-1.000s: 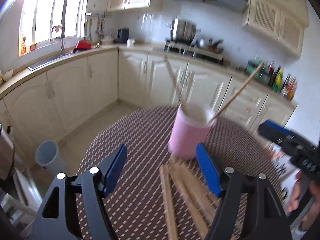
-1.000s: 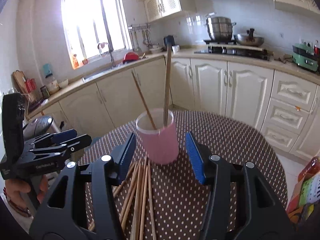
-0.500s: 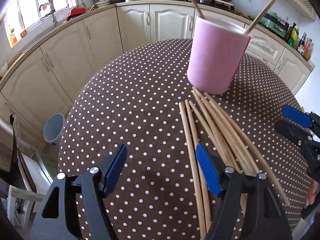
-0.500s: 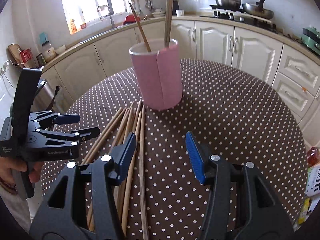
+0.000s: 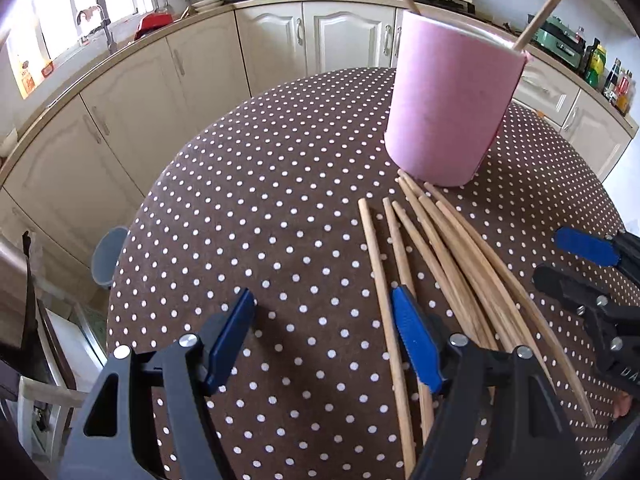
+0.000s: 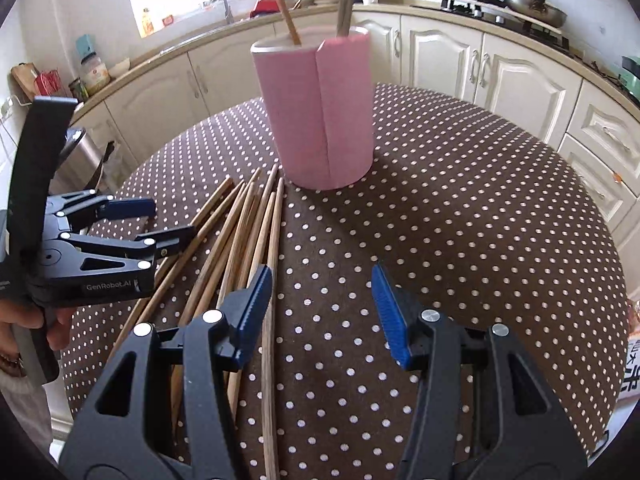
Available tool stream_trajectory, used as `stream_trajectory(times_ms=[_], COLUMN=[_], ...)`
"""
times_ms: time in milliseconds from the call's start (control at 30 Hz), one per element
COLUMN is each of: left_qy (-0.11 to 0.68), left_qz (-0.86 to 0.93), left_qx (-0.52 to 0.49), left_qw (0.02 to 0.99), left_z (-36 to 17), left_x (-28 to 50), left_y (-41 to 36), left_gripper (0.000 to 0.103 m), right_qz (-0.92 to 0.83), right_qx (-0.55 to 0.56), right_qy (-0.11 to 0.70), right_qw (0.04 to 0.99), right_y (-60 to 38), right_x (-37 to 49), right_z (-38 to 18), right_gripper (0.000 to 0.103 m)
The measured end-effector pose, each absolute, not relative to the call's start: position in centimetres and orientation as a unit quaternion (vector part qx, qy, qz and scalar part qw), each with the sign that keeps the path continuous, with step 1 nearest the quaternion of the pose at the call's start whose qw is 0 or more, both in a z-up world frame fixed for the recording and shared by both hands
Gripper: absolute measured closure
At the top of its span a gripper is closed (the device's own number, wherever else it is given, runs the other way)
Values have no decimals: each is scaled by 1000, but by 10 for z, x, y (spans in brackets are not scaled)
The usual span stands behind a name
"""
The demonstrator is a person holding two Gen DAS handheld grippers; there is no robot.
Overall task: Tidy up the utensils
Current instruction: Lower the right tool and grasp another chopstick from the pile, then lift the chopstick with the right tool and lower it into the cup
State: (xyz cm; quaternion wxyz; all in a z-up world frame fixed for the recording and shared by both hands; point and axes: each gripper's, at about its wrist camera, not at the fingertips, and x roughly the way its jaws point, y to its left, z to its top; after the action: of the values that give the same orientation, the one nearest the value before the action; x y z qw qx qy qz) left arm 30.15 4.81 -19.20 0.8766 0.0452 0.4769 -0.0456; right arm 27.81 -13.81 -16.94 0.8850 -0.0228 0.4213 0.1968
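Both my hand-held grippers, left (image 5: 324, 336) and right (image 6: 322, 312), gape empty; bunched chopsticks (image 6: 256, 224) at centre-left risk double-grabbing or scattering.

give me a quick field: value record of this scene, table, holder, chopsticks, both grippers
surface: round table under a brown white-dotted cloth
holder: upright pink cylindrical cup, two wooden chopsticks standing in it
loose items: bundle of wooden chopsticks lying flat, tips towards the cup's base
left gripper: open, nothing held; its right finger over the leftmost sticks
right gripper: open, nothing held; one stick runs beside its left finger
task state: loose chopsticks not yet in the cup
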Motion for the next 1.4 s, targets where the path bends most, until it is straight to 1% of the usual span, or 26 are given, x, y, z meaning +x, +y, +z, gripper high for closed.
stream_trajectory(times_ms=[133, 200, 267, 367, 467, 500, 600, 767, 867, 933, 1000, 1033, 1167, 1400], left_qy=[476, 474, 474, 475, 474, 475, 477, 483, 488, 486, 483, 483, 481, 465], left_qz=[-42, -43, -43, -43, -46, -48, -51, -52, -52, -50, -51, -55, -61, -72], left_qx=[41, 45, 46, 43, 44, 43, 42, 34, 31, 30, 21, 12, -16, -23], left_qw=[877, 878, 878, 878, 878, 877, 876, 874, 871, 872, 874, 874, 874, 882], left_z=[-191, -191, -191, -191, -189, -188, -187, -186, -184, -184, -182, -182, -181, -167], left_x=[306, 307, 308, 312, 317, 320, 326, 340, 347, 348, 351, 352, 354, 341], left_y=[48, 45, 40, 38, 32, 30, 24, 18, 17, 17, 21, 24, 35, 41], left_gripper=[33, 33, 33, 34, 42, 45, 52, 54, 55, 65, 89, 93, 97, 97], right_qz=[203, 208, 210, 214, 205, 204, 207, 210, 211, 212, 214, 215, 219, 227], right_qx=[-33, -38, -49, -59, -94, -101, -108, -110, -104, -97, -91, -85, -71, -54], right_qy=[425, 429, 436, 443, 452, 454, 465, 482, 489, 492, 494, 495, 494, 477], right_qw=[881, 878, 874, 869, 863, 861, 854, 844, 840, 839, 838, 838, 839, 847], right_y=[-129, -123, -117, -109, -95, -90, -81, -72, -65, -63, -64, -65, -69, -85], right_x=[284, 288, 291, 296, 301, 304, 311, 331, 342, 344, 346, 345, 341, 321], right_z=[-172, -173, -174, -174, -175, -175, -174, -172, -171, -171, -169, -169, -169, -157], right_gripper=[52, 59, 64, 67, 71, 74, 82, 88, 94, 95, 95, 95, 95, 96])
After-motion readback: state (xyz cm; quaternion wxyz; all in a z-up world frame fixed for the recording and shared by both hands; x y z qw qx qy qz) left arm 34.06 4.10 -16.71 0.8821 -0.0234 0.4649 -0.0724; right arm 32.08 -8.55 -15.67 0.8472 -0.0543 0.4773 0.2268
